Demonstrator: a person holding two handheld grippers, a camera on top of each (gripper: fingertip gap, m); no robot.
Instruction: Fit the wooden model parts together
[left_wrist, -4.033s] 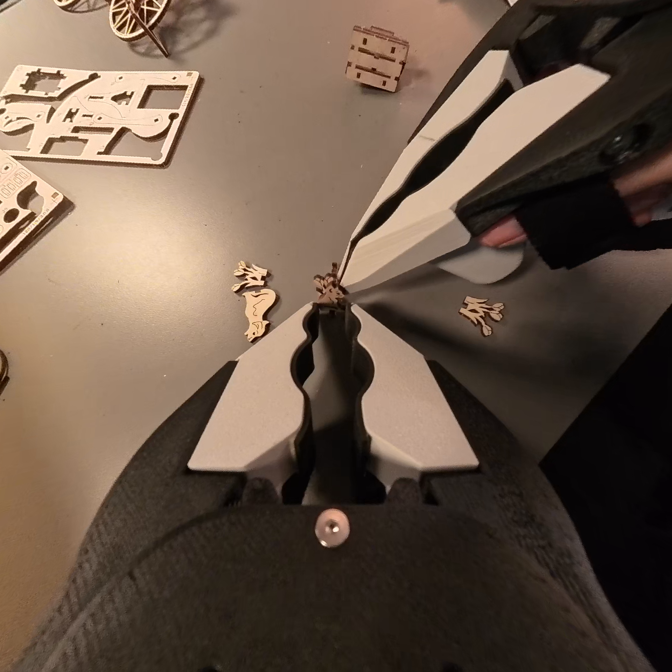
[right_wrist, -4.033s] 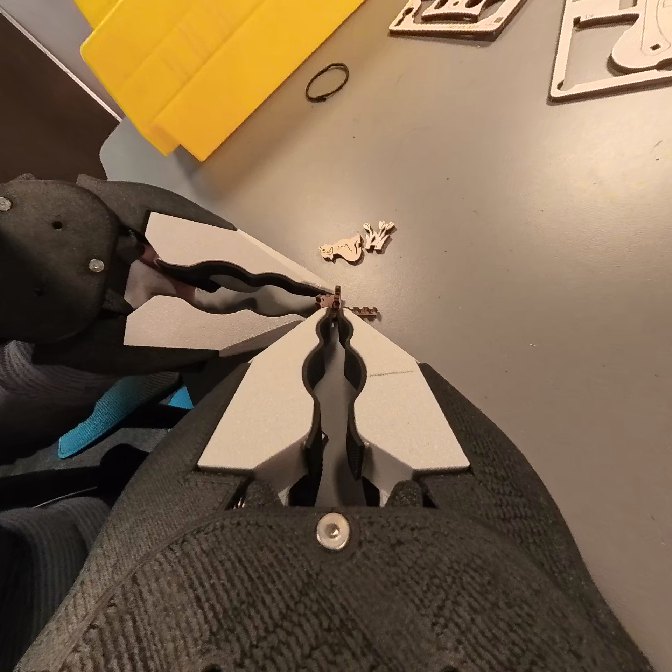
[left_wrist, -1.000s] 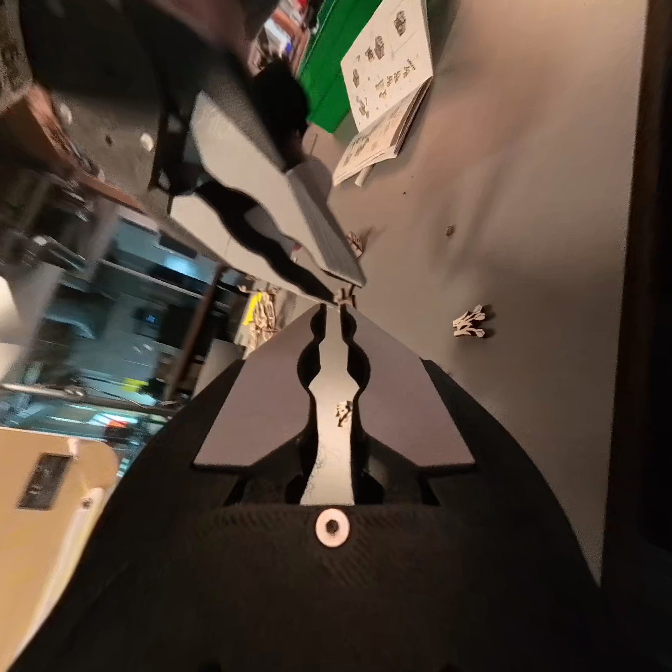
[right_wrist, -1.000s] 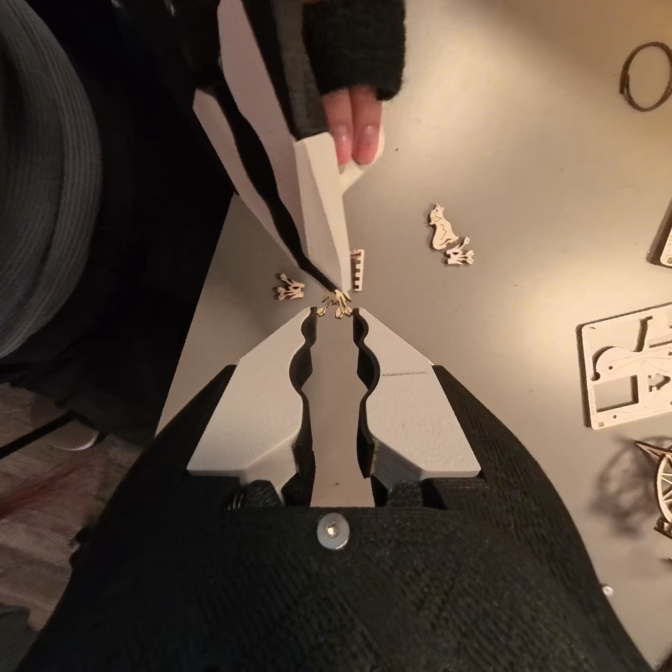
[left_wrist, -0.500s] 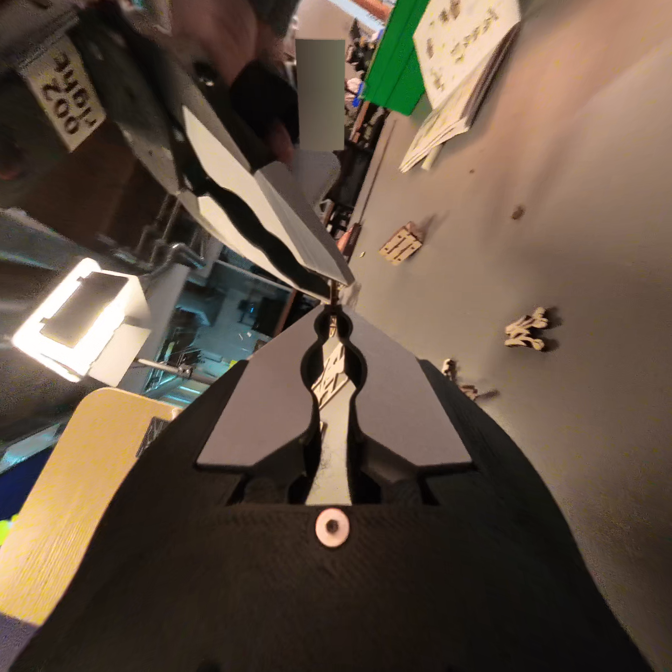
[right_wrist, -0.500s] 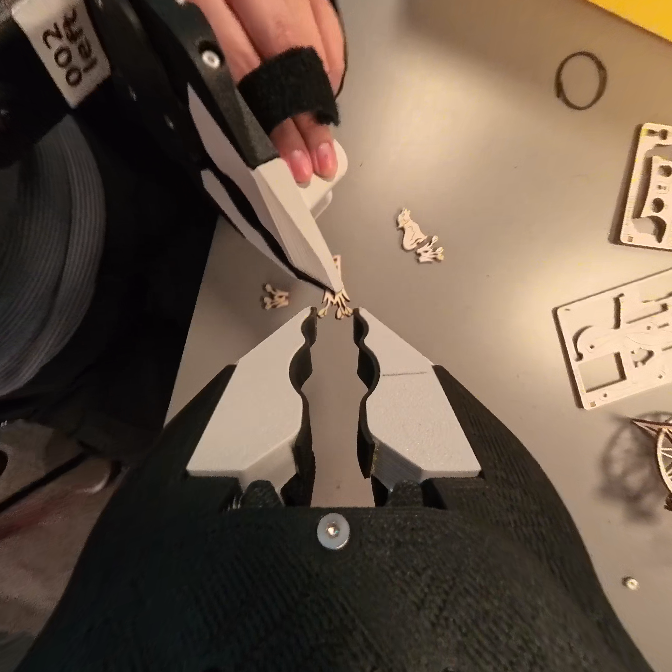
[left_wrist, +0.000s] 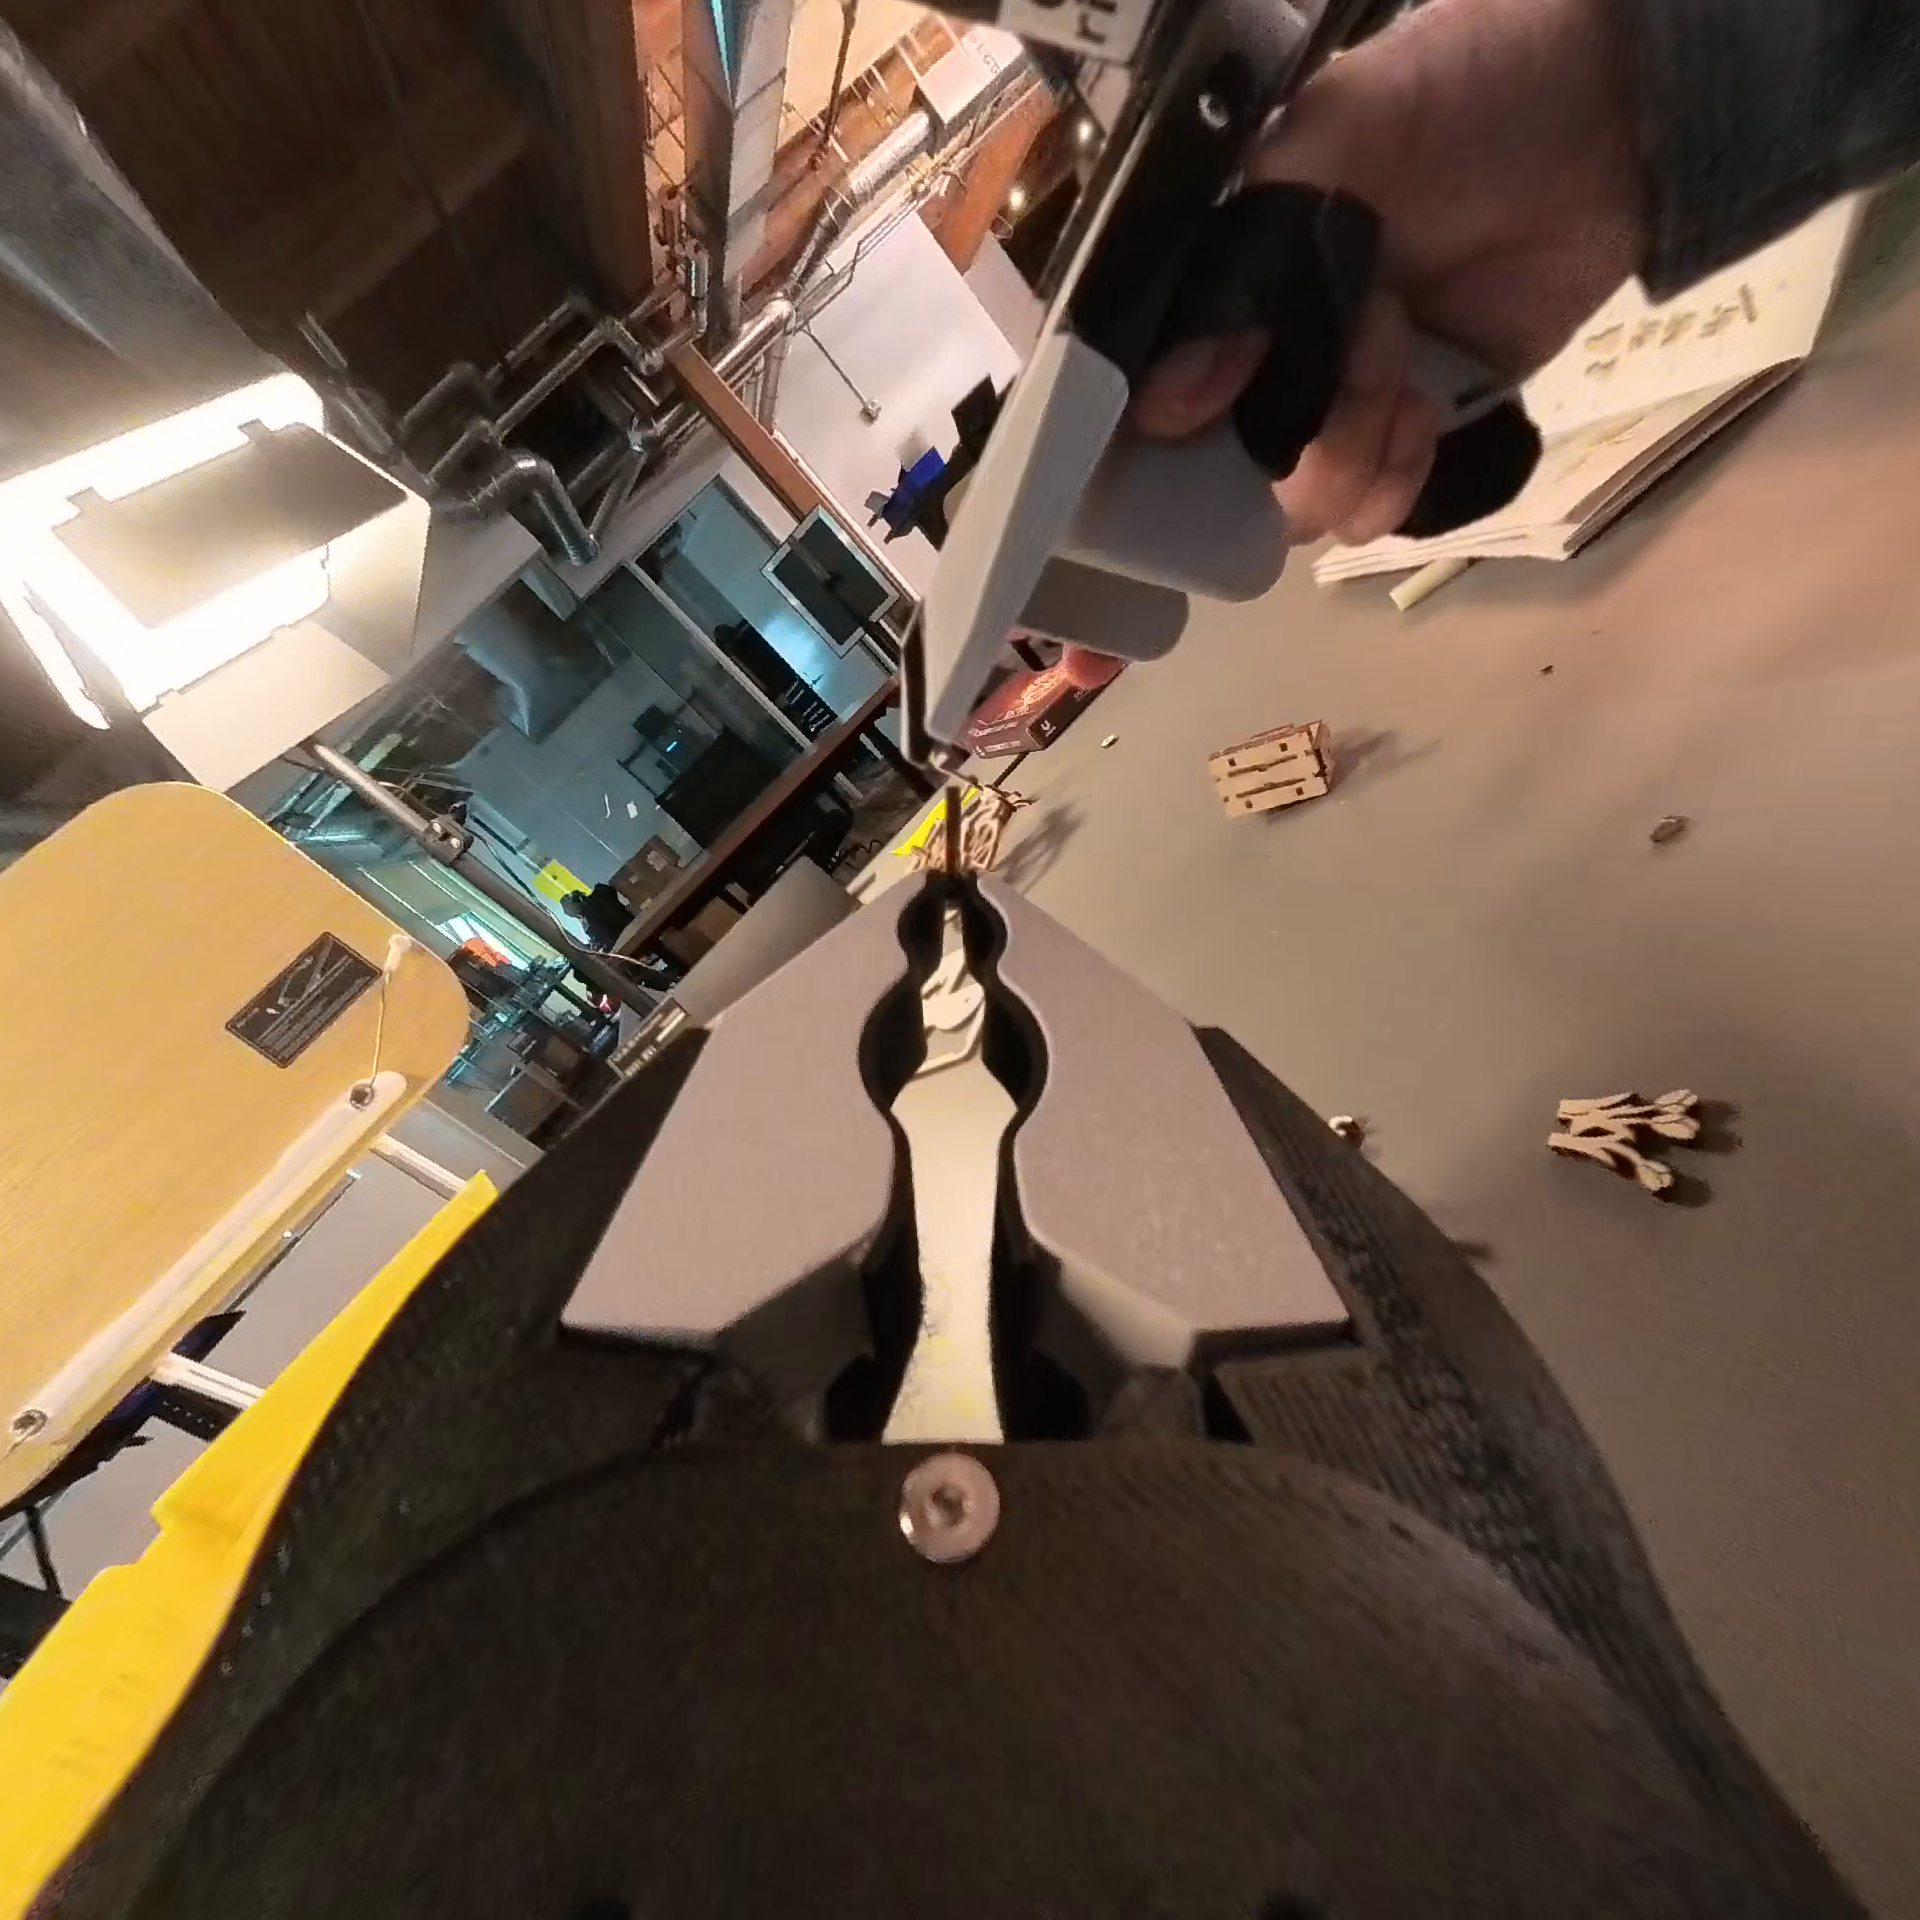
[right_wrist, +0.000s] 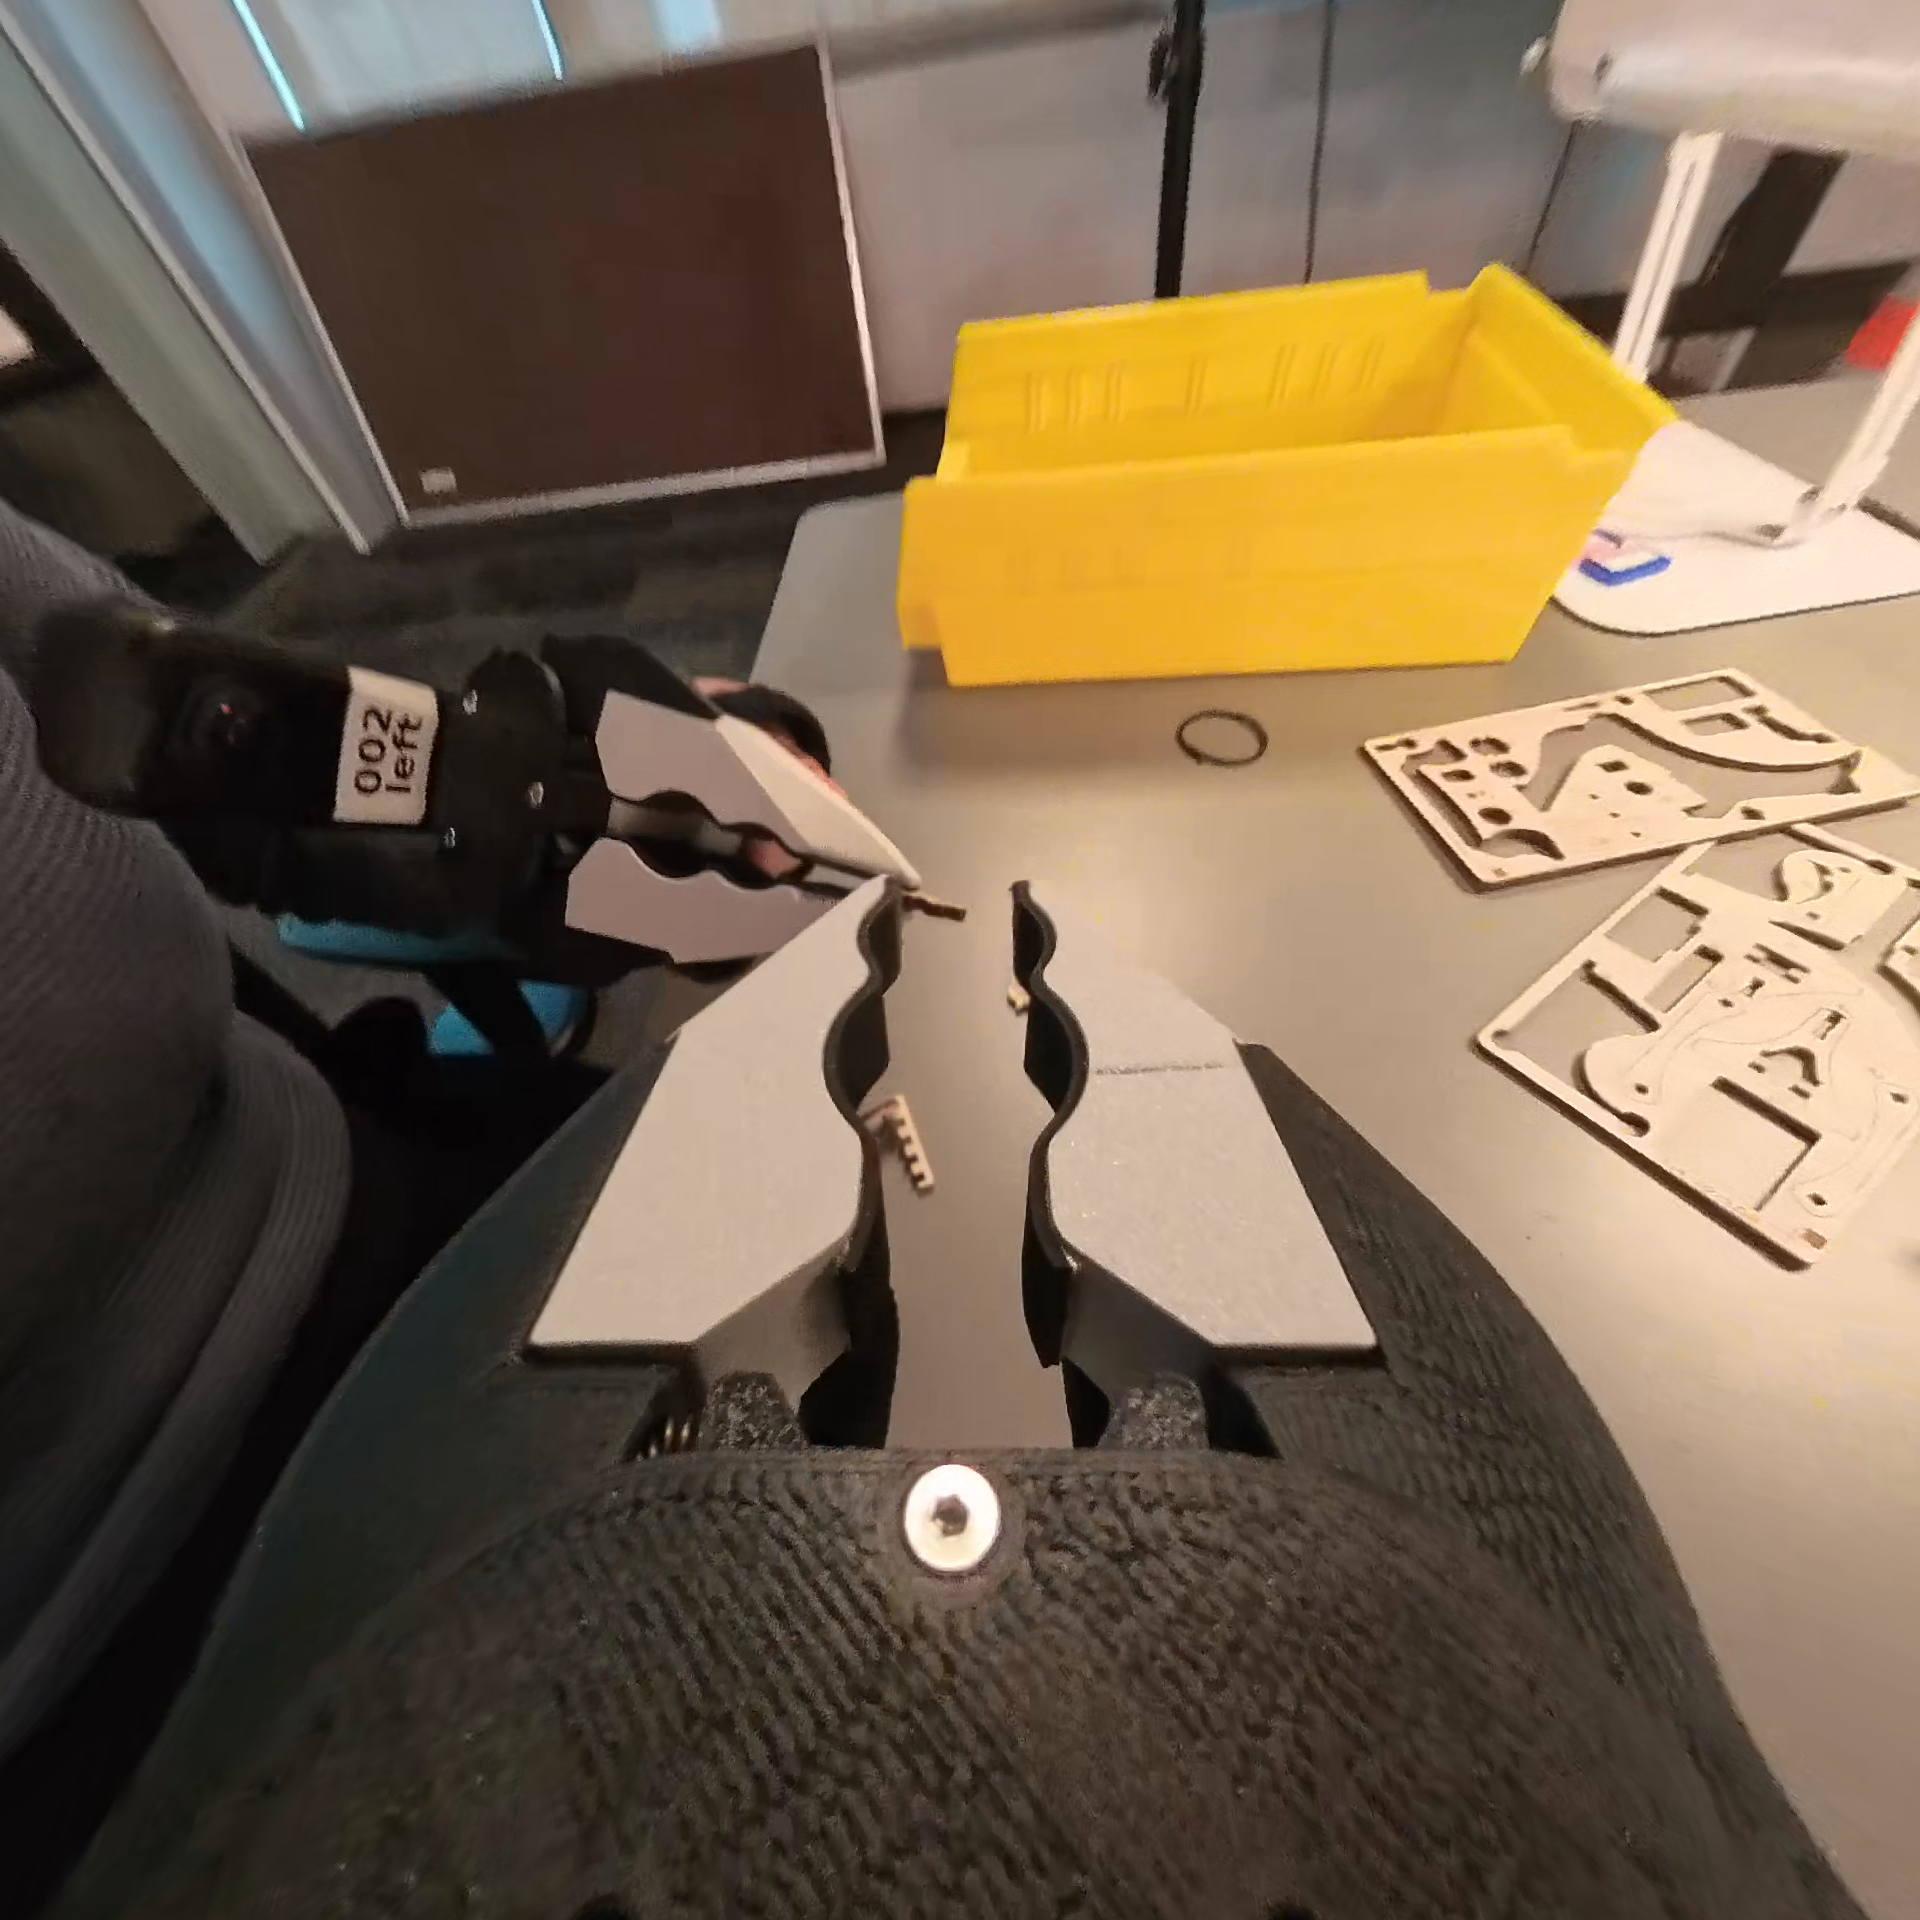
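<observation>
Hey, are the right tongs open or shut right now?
Open. In the right wrist view the right tongs show a wide gap between the two fingertips, with bare grey table visible through it and nothing held between them.

Taking the bin (right_wrist: 1247, 499) at the far edge of the table (right_wrist: 1455, 1455) as landmark: a ring (right_wrist: 1222, 740) lies on the table just in front of it. To the right of the ring and nearer than the bin, two cut-out sheets (right_wrist: 1621, 769) lie side by side, one (right_wrist: 1714, 1049) nearer than the other. Well in front of the bin, a toothed strip (right_wrist: 906, 1141) lies between the fingers of the right claw (right_wrist: 951, 899). The left claw (right_wrist: 906, 883) reaches in from the left, in front of the bin's left end.
</observation>
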